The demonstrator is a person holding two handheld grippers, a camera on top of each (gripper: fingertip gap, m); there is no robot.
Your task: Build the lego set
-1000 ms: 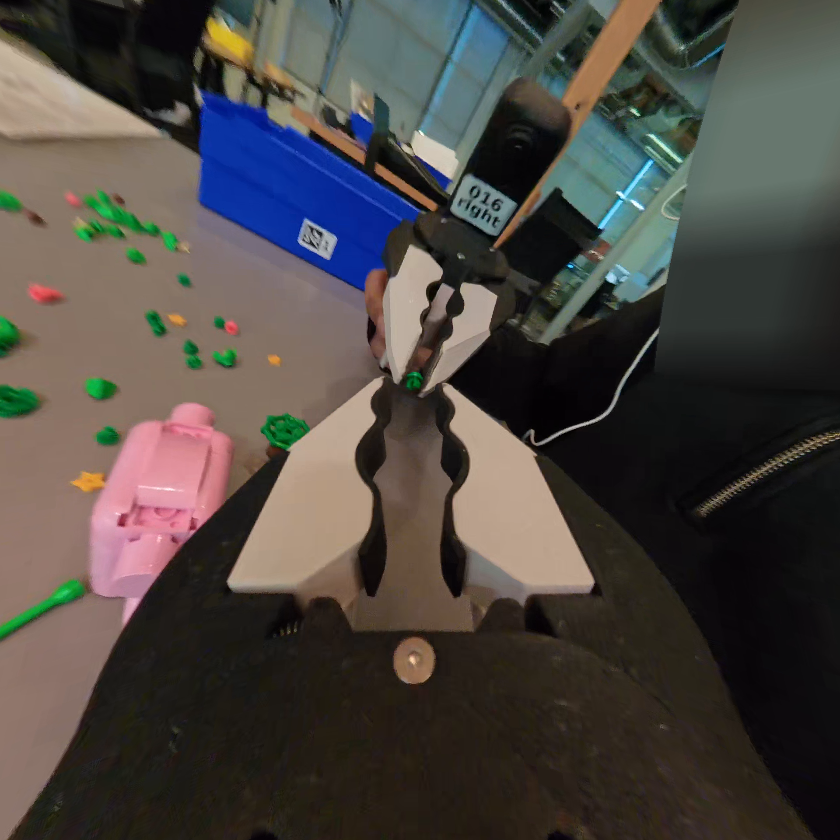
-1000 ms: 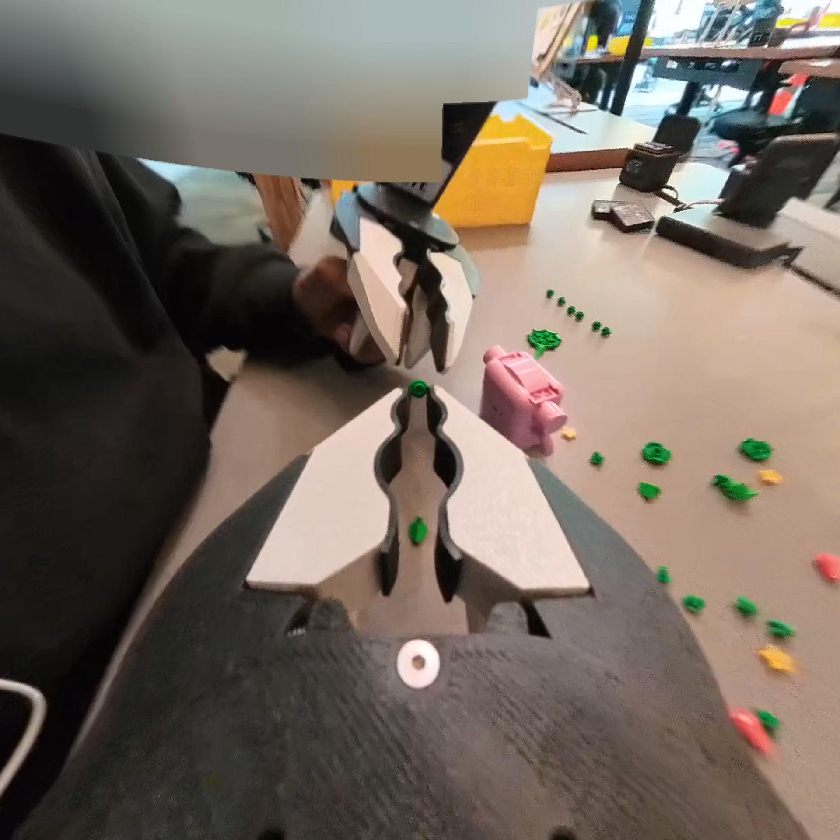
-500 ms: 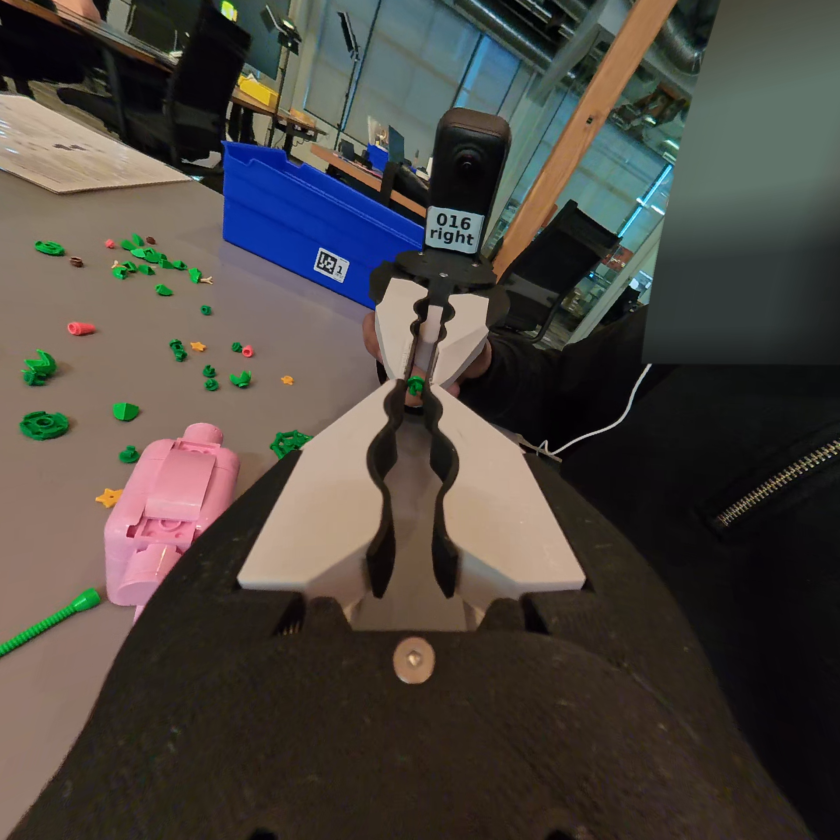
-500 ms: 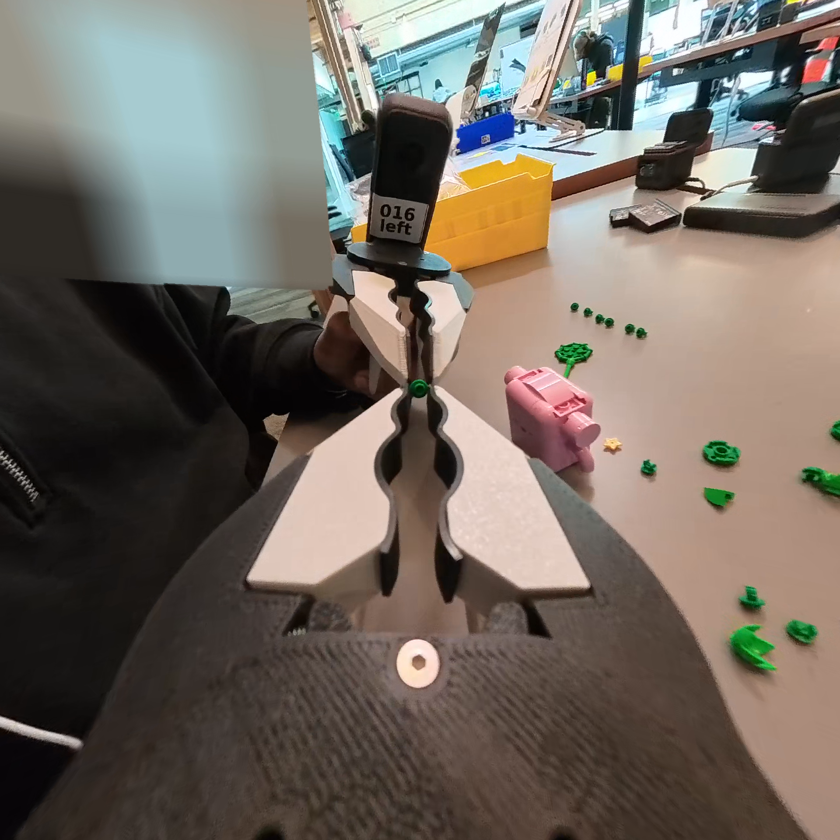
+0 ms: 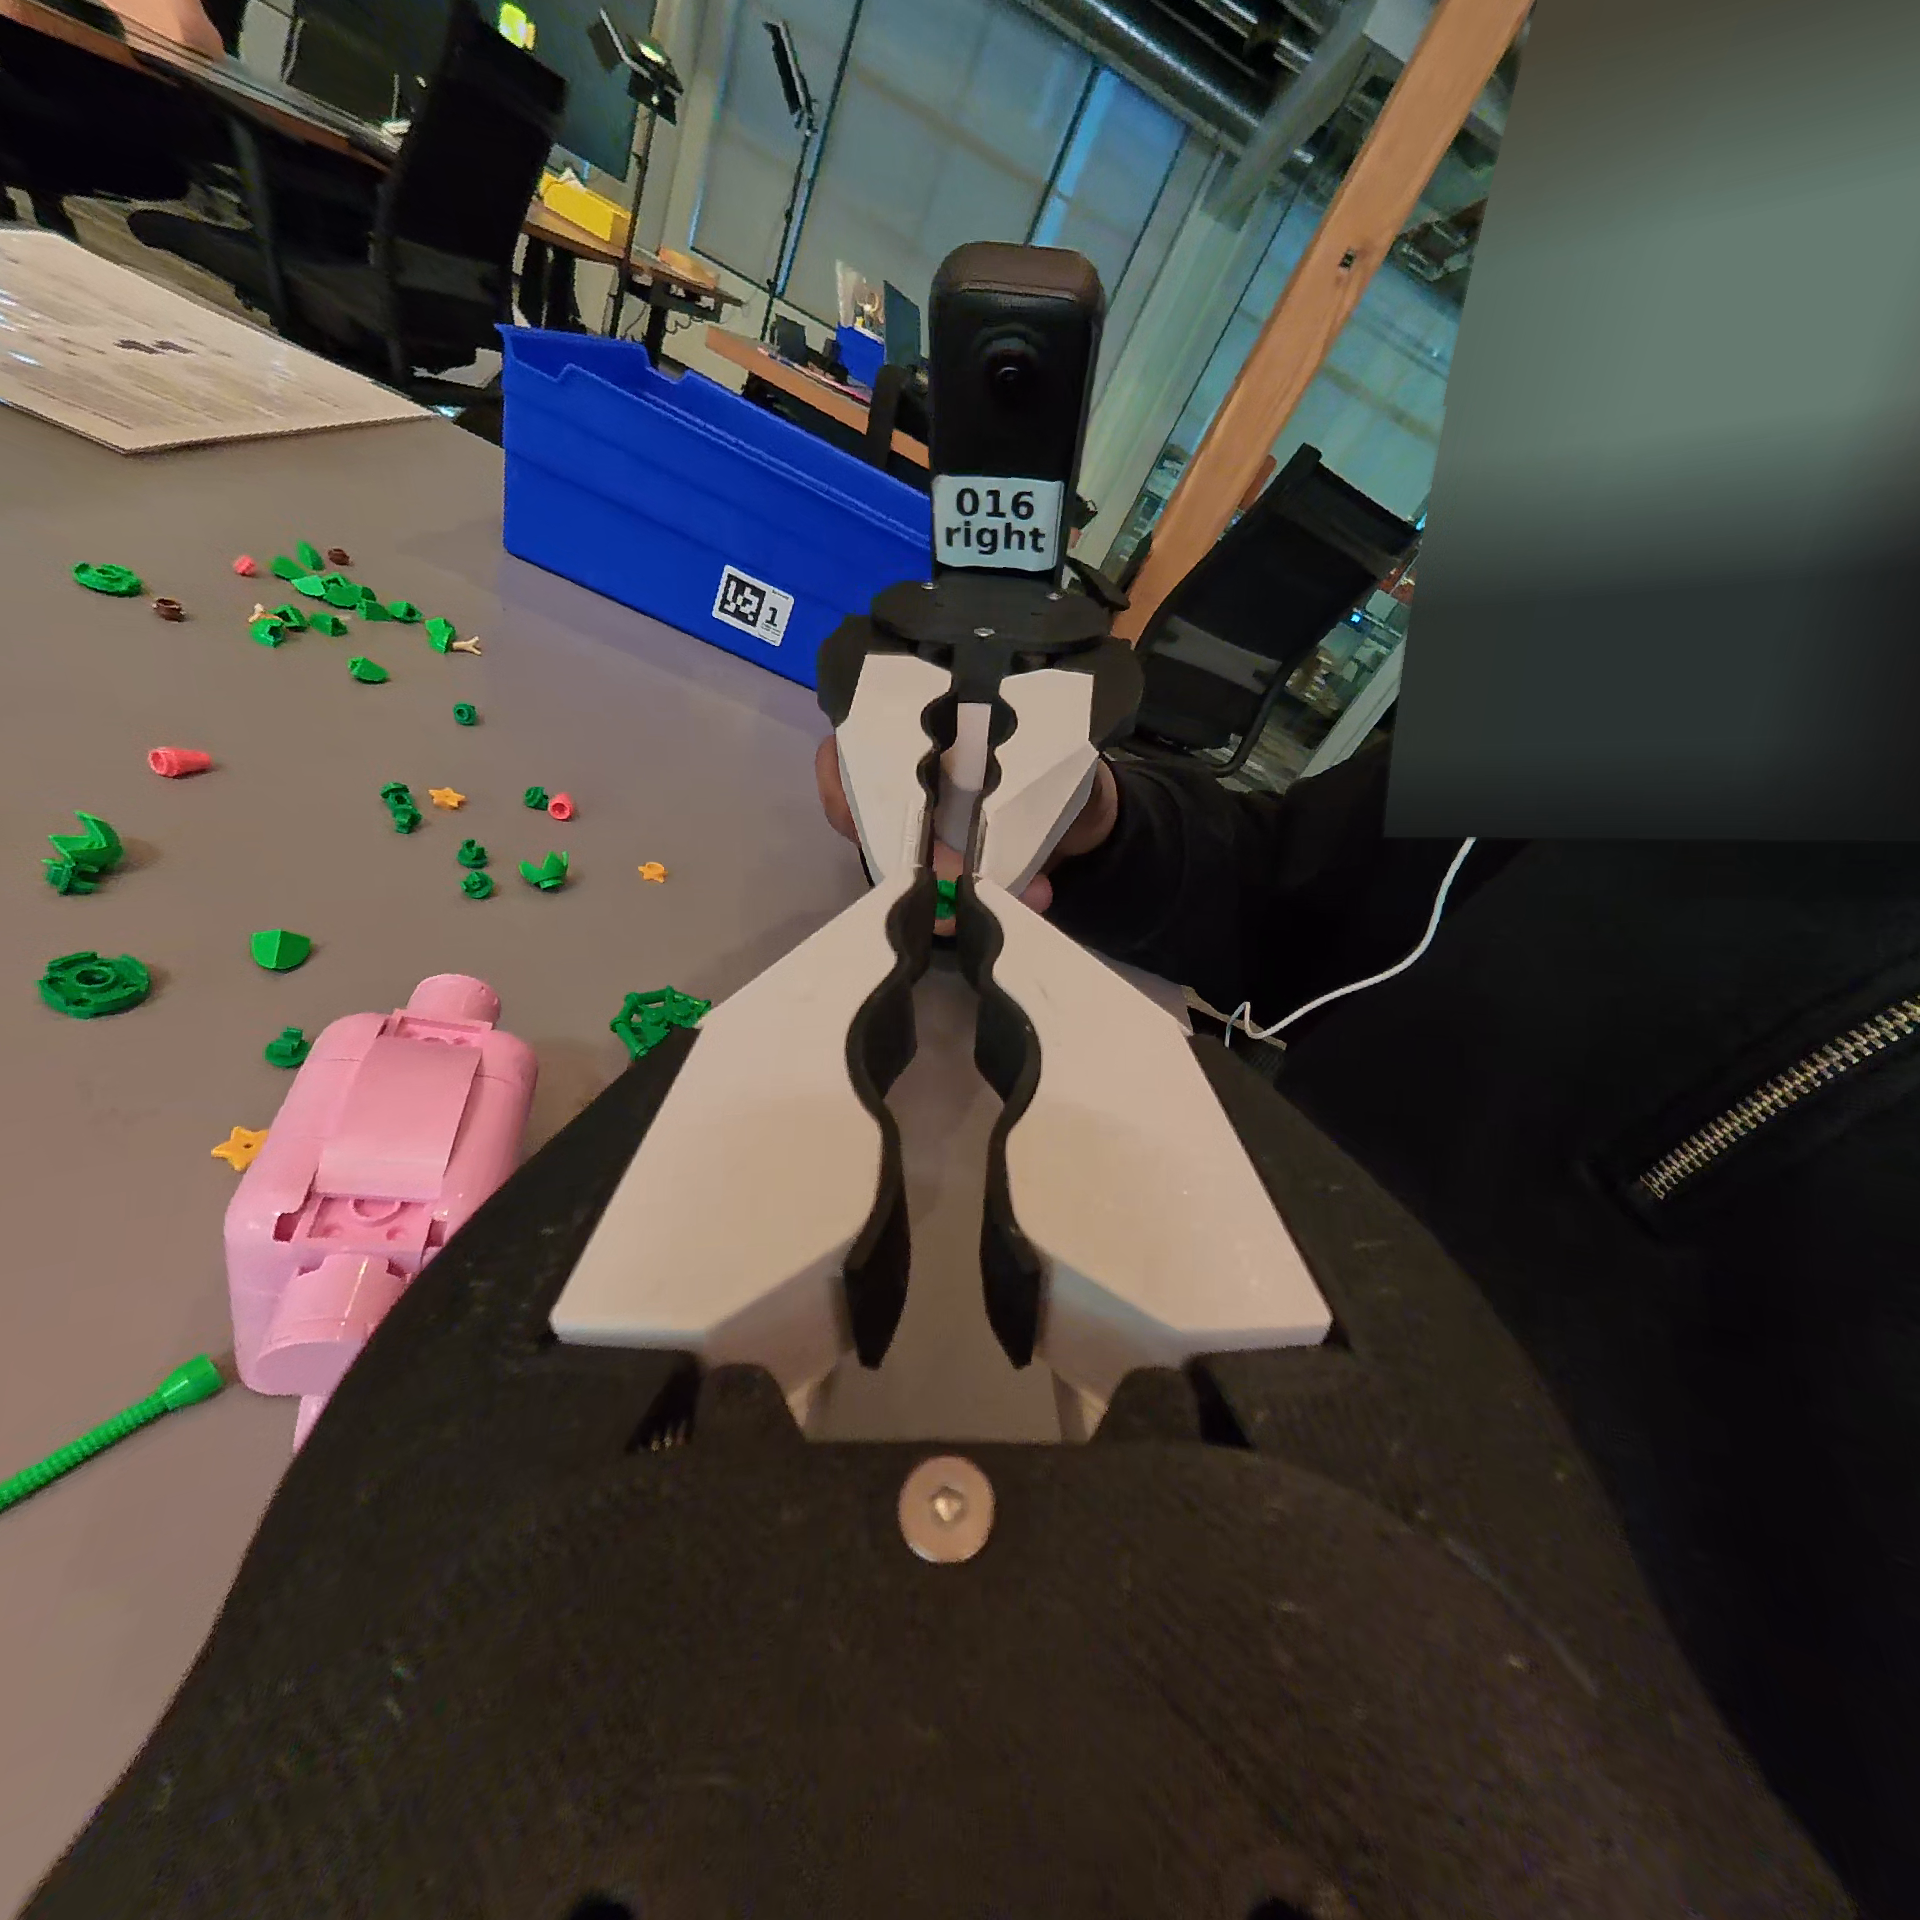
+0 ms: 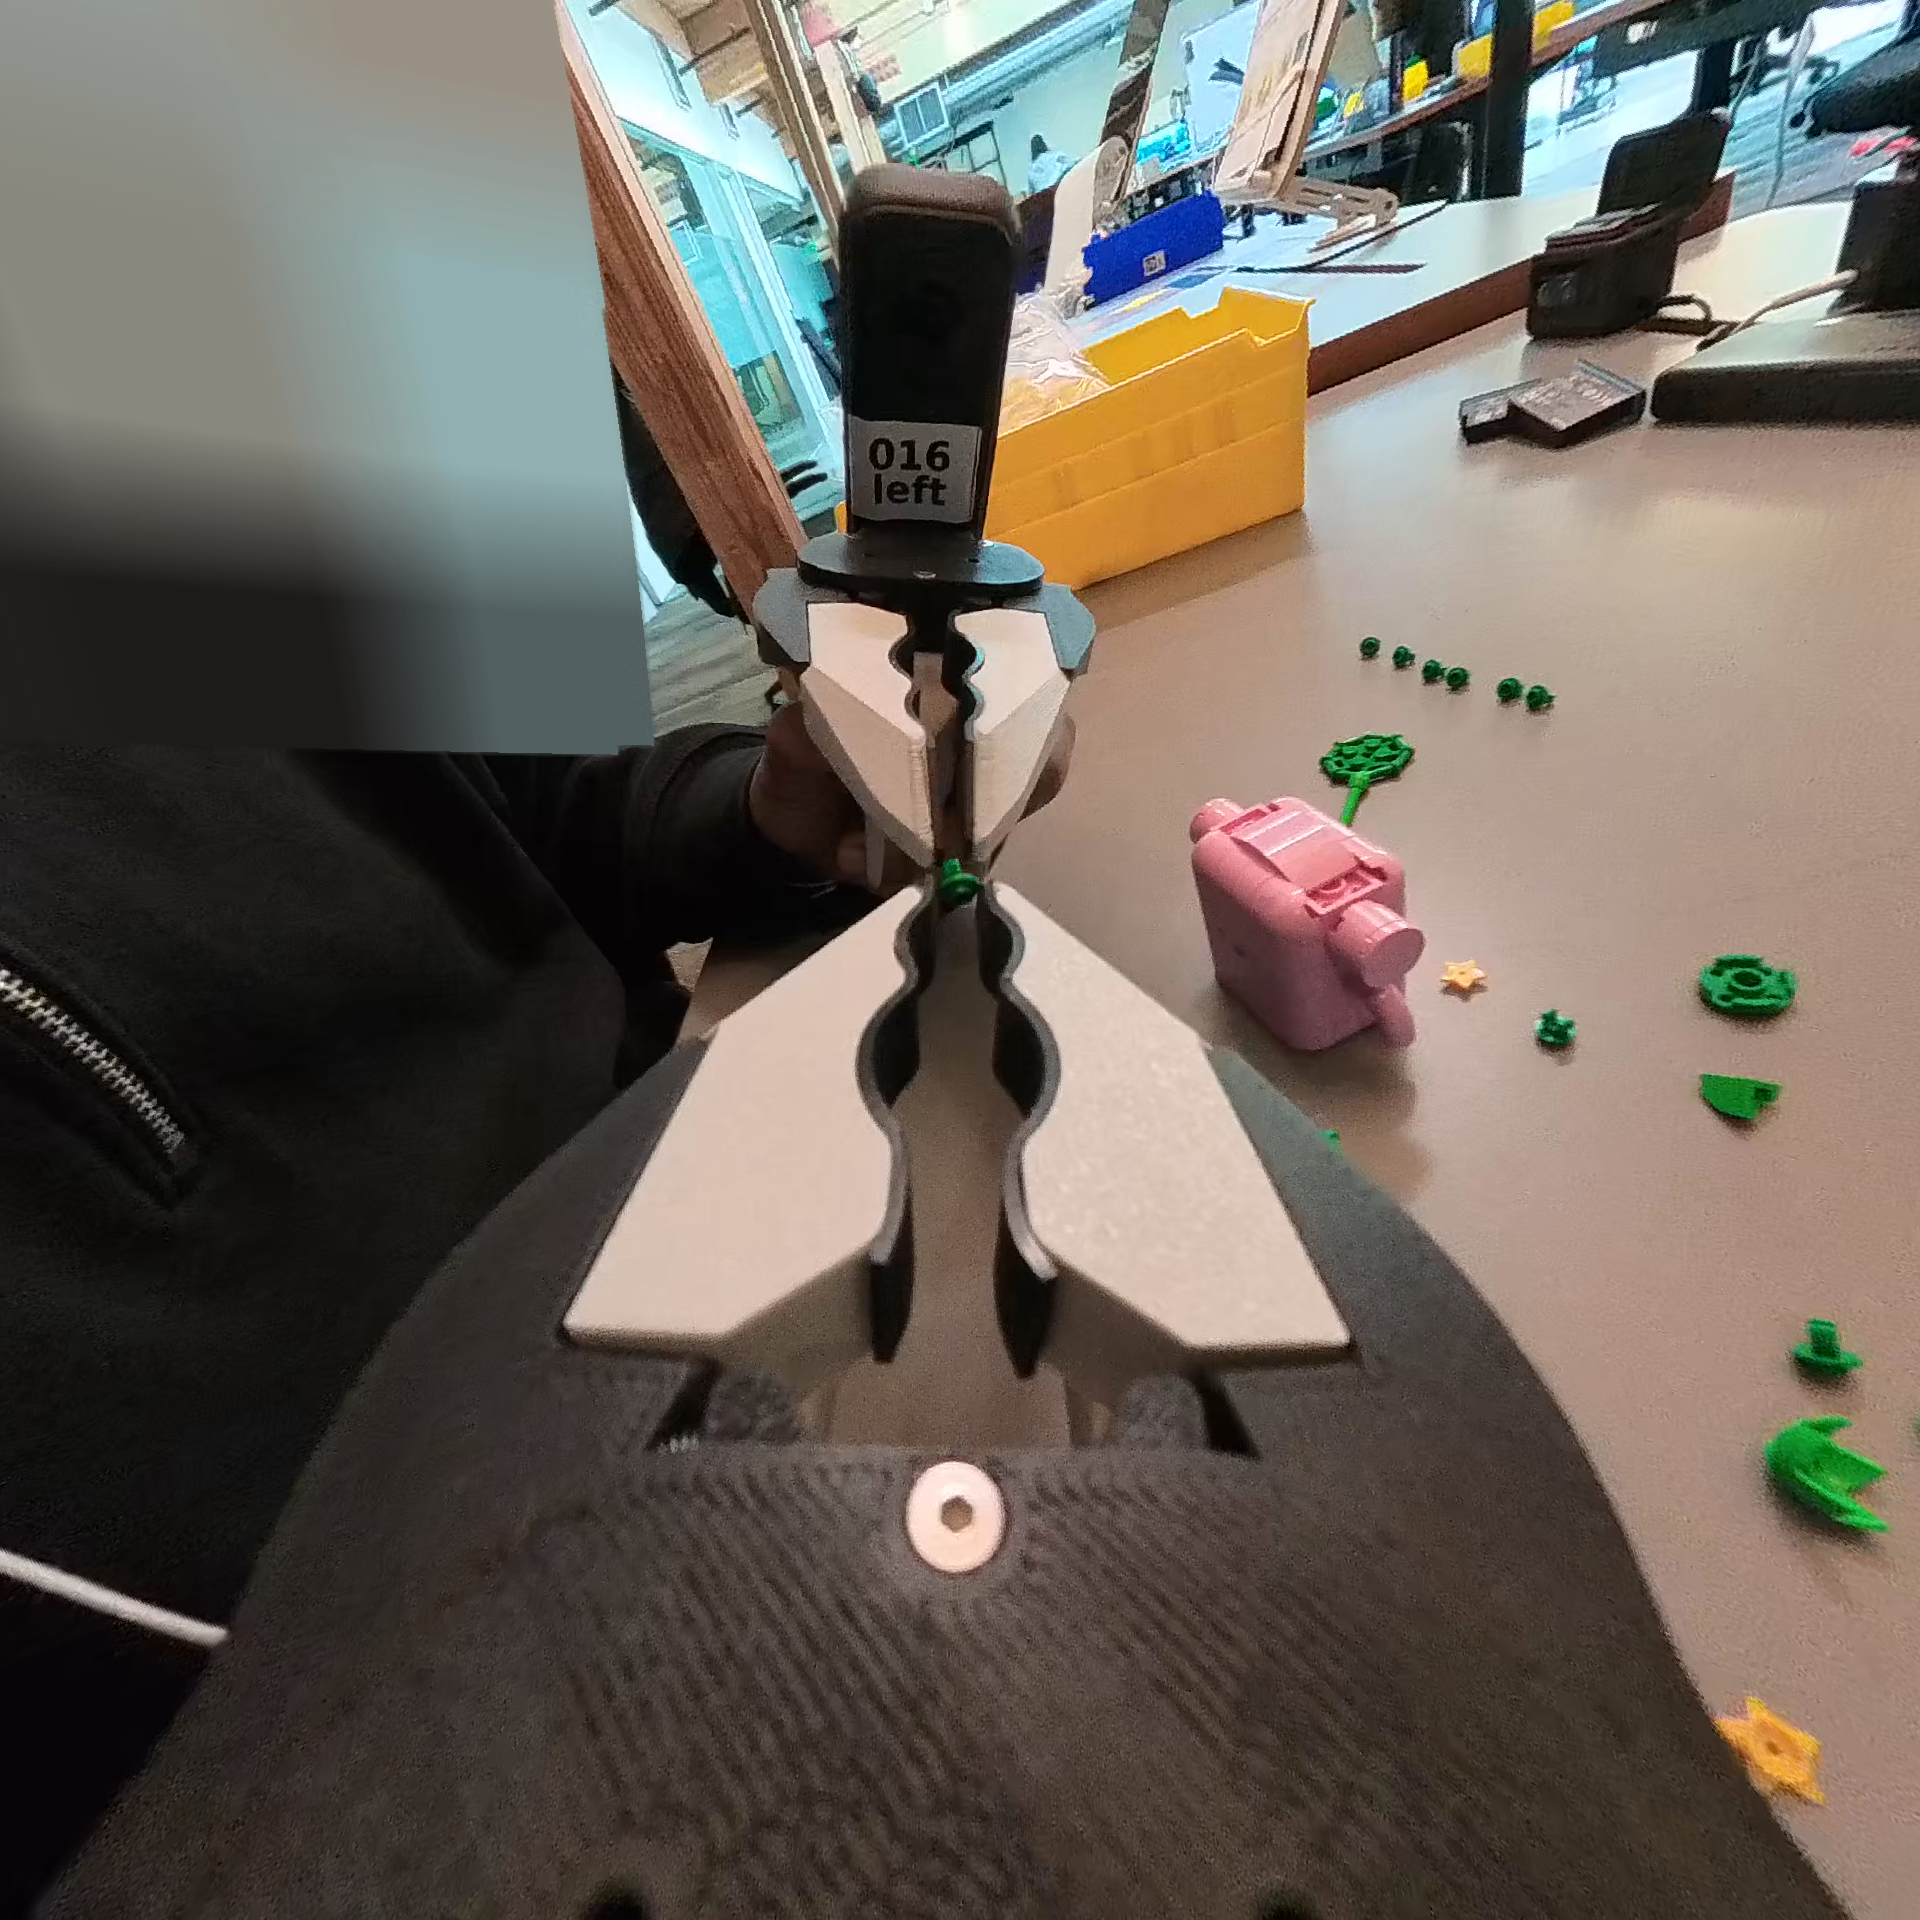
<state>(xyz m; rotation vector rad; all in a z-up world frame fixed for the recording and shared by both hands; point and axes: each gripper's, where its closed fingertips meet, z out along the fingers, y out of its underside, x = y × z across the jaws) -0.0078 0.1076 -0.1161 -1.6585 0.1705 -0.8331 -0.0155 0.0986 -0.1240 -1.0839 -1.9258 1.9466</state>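
Observation:
A small green Lego piece (image 5: 943, 900) sits where my two grippers meet tip to tip, held in the air over the near table edge. My left gripper (image 5: 943, 885) is closed down on it from one side. My right gripper (image 6: 954, 896) pinches the same piece (image 6: 956, 885) from the other side. The right gripper (image 5: 951, 868) faces me in the left wrist view, and the left gripper (image 6: 951, 847) faces me in the right wrist view. A pink Lego build (image 5: 374, 1174) lies on its side on the grey table, also in the right wrist view (image 6: 1299, 914).
Several loose green, yellow and red pieces (image 5: 332, 603) lie scattered on the table, with a green stalk (image 5: 104, 1429) and a round green web piece (image 6: 1366, 758). A blue bin (image 5: 686, 520) and a yellow bin (image 6: 1153, 416) stand behind. A person's black jacket (image 6: 312, 1039) is close by.
The two grippers have come together from a small gap until their tips meet at the green piece. Both have tilted up, so more of the room shows.

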